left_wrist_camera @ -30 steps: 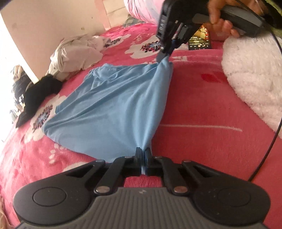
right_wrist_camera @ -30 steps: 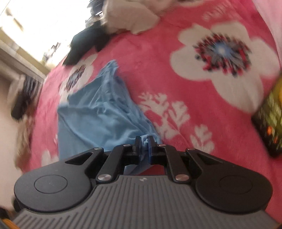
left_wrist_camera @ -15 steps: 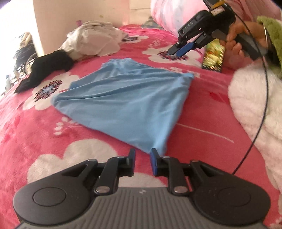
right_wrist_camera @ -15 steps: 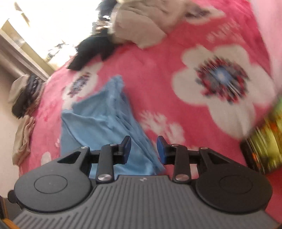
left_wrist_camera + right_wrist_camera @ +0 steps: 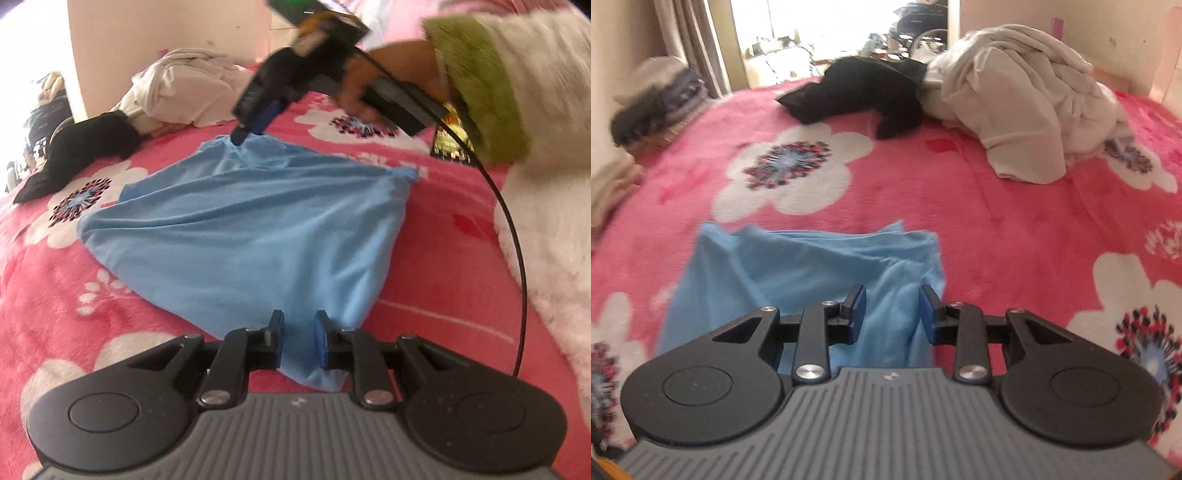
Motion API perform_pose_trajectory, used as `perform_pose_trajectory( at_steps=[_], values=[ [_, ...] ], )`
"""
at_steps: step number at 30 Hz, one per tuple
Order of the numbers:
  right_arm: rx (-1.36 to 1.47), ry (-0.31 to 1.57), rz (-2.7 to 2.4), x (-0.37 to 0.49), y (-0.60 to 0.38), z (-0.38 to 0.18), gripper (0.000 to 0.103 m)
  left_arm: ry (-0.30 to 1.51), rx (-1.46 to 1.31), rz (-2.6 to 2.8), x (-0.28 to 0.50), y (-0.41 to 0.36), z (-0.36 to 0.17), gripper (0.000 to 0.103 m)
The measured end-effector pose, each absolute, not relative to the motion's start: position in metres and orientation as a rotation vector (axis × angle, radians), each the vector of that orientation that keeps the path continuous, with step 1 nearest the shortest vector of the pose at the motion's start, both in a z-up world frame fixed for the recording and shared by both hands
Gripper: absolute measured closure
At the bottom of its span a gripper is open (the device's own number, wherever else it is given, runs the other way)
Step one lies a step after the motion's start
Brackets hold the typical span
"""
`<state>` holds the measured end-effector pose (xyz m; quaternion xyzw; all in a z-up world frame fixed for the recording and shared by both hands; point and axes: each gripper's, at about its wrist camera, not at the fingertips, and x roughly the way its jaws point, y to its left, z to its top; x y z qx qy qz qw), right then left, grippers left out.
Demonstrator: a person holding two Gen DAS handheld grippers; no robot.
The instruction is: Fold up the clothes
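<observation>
**Left wrist view: both grippers released over the blue garment**

The light blue garment (image 5: 251,236) lies spread and wrinkled on the pink floral blanket (image 5: 436,280), one corner running toward the camera. The left gripper (image 5: 298,341) stands with its blue pads apart; that near corner lies in the gap, and neither pad presses on it. At the garment's far edge the right gripper (image 5: 251,127) points down with its tips at the cloth, held by a hand (image 5: 391,81) in a green cuff.

In the right wrist view the right gripper (image 5: 892,314) also has its pads apart, a bunched fold of the garment (image 5: 798,273) lying slack between them, not pinched. Beyond it on the blanket (image 5: 1015,221) are a black garment (image 5: 860,92) and a crumpled white heap (image 5: 1015,99), touching each other and well apart from the blue one.
</observation>
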<state>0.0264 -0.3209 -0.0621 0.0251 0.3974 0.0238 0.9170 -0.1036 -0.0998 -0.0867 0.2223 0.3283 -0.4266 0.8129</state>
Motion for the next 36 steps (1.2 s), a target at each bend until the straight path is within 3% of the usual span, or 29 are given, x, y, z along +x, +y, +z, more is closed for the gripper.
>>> perform_pose_trajectory(
  at_steps=[3, 5, 6, 10, 14, 17, 18, 19, 20, 21, 23, 24, 25, 26, 31, 36],
  values=[
    [0.047, 0.833, 0.073, 0.034, -0.321, -0.071, 0.074, 0.707, 0.467, -0.92, -0.102, -0.099, -0.09, 0.085],
    [0.013, 0.839, 0.104, 0.034, -0.317, -0.074, 0.095, 0.716, 0.456, -0.926, -0.099, -0.098, -0.09, 0.085],
    [-0.014, 0.831, 0.107, 0.034, -0.315, -0.074, 0.099, 0.719, 0.455, -0.928, -0.099, -0.097, -0.09, 0.085],
    [-0.021, 0.729, 0.082, 0.032, -0.319, -0.063, 0.1, 0.706, 0.481, -0.937, -0.101, -0.098, -0.09, 0.085],
    [0.043, 0.766, 0.083, 0.049, -0.334, -0.078, 0.099, 0.7, 0.504, -0.942, -0.103, -0.1, -0.091, 0.085],
    [0.221, 0.782, 0.092, 0.055, -0.356, -0.087, 0.094, 0.695, 0.517, -0.94, -0.105, -0.1, -0.091, 0.085],
    [0.314, 0.784, 0.096, 0.056, -0.367, -0.09, 0.086, 0.693, 0.52, -0.939, -0.106, -0.1, -0.091, 0.085],
    [0.399, 0.783, 0.096, 0.056, -0.376, -0.092, 0.069, 0.691, 0.523, -0.937, -0.107, -0.1, -0.091, 0.085],
    [0.475, 0.786, 0.102, 0.056, -0.385, -0.096, 0.062, 0.689, 0.526, -0.936, -0.108, -0.101, -0.091, 0.085],
    [0.531, 0.794, 0.116, 0.057, -0.391, -0.1, 0.057, 0.688, 0.529, -0.935, -0.108, -0.101, -0.091, 0.085],
    [0.582, 0.824, 0.153, 0.062, -0.394, -0.107, 0.057, 0.685, 0.53, -0.933, -0.108, -0.101, -0.091, 0.085],
    [0.57, 0.821, 0.167, 0.062, -0.392, -0.106, 0.062, 0.685, 0.531, -0.932, -0.109, -0.101, -0.091, 0.085],
    [0.551, 0.811, 0.18, 0.062, -0.389, -0.105, 0.086, 0.682, 0.536, -0.93, -0.109, -0.101, -0.091, 0.085],
    [0.531, 0.801, 0.193, 0.061, -0.386, -0.103, 0.097, 0.679, 0.542, -0.928, -0.11, -0.101, -0.09, 0.085],
    [0.415, 0.656, 0.211, 0.053, -0.369, -0.082, 0.097, 0.664, 0.578, -0.916, -0.118, -0.101, -0.09, 0.085],
    [0.48, 0.744, 0.146, 0.065, -0.385, -0.115, 0.088, 0.671, 0.578, -0.916, -0.118, -0.101, -0.089, 0.085]
  ],
)
